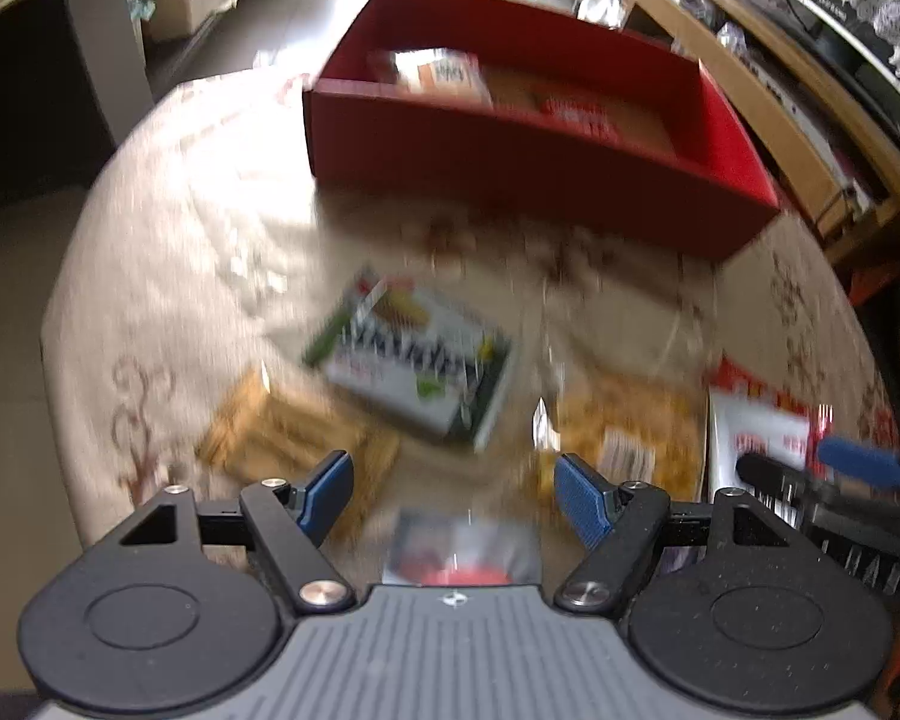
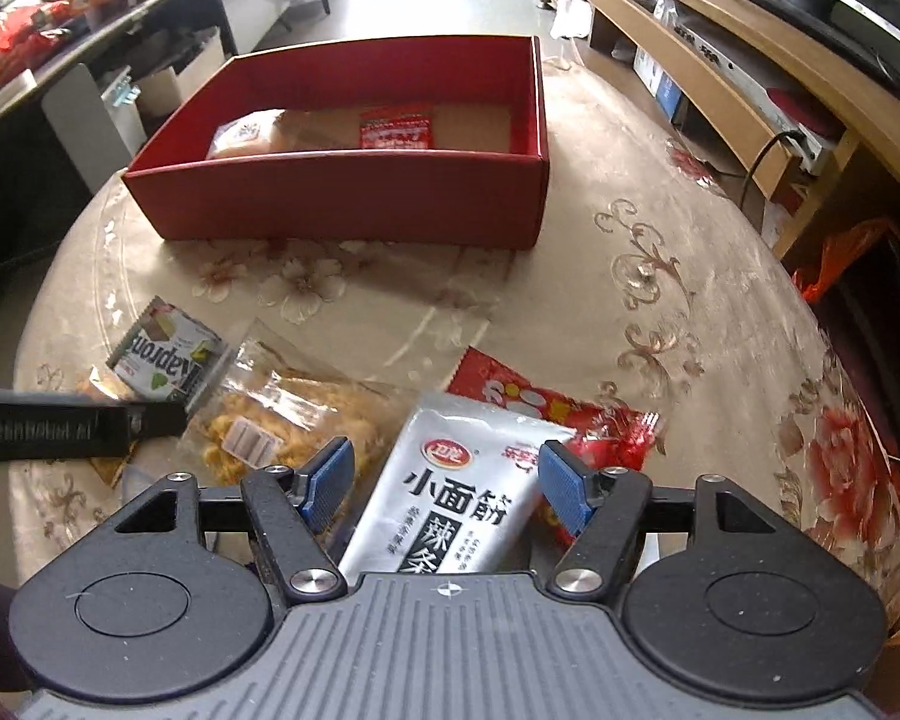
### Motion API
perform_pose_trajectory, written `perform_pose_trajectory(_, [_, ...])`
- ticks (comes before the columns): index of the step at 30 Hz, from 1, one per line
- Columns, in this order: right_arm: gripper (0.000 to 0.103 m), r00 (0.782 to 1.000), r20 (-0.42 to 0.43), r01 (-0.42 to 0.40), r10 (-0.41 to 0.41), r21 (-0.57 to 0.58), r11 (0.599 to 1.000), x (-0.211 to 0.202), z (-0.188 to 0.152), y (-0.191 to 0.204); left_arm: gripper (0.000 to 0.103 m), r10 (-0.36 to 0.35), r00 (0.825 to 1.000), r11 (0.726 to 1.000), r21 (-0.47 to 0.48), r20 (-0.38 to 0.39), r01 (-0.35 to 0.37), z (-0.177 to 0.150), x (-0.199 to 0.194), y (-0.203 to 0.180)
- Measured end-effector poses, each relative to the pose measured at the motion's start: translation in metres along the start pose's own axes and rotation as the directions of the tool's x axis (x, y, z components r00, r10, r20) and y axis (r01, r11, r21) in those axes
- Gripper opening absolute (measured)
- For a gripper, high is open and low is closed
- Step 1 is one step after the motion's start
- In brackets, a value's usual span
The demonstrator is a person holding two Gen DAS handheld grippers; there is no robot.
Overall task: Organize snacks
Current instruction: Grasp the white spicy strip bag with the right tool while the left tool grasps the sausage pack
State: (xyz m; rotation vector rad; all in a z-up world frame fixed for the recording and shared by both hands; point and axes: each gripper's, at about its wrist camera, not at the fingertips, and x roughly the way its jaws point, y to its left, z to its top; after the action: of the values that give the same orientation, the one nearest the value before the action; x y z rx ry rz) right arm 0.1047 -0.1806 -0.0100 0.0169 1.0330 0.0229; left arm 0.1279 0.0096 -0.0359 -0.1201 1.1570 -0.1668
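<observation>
Directly below the right gripper [image 2: 447,483], at the bottom centre of the right wrist view, lies a flat silver foil pouch with black Chinese letters [image 2: 450,498]. The blue ribbed pads stand apart on each side of it and do not press it. The left gripper [image 1: 453,489] also has its pads apart, with nothing between them; under it a small pouch with a red spot [image 1: 459,552] shows, but the blur is strong, so I cannot say what it is.

I judge the task as only begun. The red cardboard box with straight walls [image 2: 354,198] stands in the upper middle of the frame and holds two things on its brown floor: a pale soft packet [image 2: 249,135] at the left and a small red sachet [image 2: 397,127] in the middle. Much room remains.

Outside the box, on the round table with a glossy beige flower-pattern cover [image 2: 660,300], I see a green and white wafer packet [image 2: 165,354], a clear crinkled bag of yellow crisps [image 2: 294,414] and a shiny red wrapper [image 2: 546,405] partly under the silver pouch.
</observation>
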Motion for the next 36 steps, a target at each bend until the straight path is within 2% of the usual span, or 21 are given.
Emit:
perform_pose_trajectory(5, [0.076,1.000,0.009,-0.017,0.017,-0.004,1.000,-0.003,-0.001,-0.001,0.071,0.016,0.999,1.000,0.011,-0.048,-0.015,-0.022,0.005,-0.002])
perform_pose_trajectory(7, [0.076,1.000,0.014,-0.025,0.025,-0.007,1.000,-0.006,-0.002,-0.002,0.074,0.027,0.997,0.999,0.020,-0.067,-0.025,-0.029,0.009,-0.005])
perform_pose_trajectory(13, [0.076,0.999,0.023,-0.039,0.039,-0.005,0.999,-0.011,-0.003,-0.006,0.085,0.094,0.995,0.991,0.099,-0.041,-0.090,-0.040,0.017,-0.023])
perform_pose_trajectory(17, [0.076,0.999,0.019,-0.038,0.038,-0.005,0.999,-0.011,-0.004,-0.009,0.082,0.133,0.991,0.981,0.144,-0.019,-0.129,-0.047,0.017,-0.031])
perform_pose_trajectory(20, [0.076,0.999,0.020,-0.040,0.040,0.001,0.999,-0.012,-0.004,-0.012,0.065,0.124,0.992,0.982,0.144,-0.017,-0.121,-0.050,0.009,-0.029])
perform_pose_trajectory(28, [0.076,0.999,0.014,-0.034,0.033,0.039,0.999,-0.012,-0.005,-0.022,0.065,0.075,0.996,0.994,0.077,-0.051,-0.071,-0.058,-0.005,-0.012])
perform_pose_trajectory(36, [0.078,0.999,-0.030,-0.030,0.033,0.098,0.995,-0.005,-0.015,-0.026,0.065,0.035,0.999,0.998,0.044,-0.040,-0.033,-0.055,-0.010,-0.006])
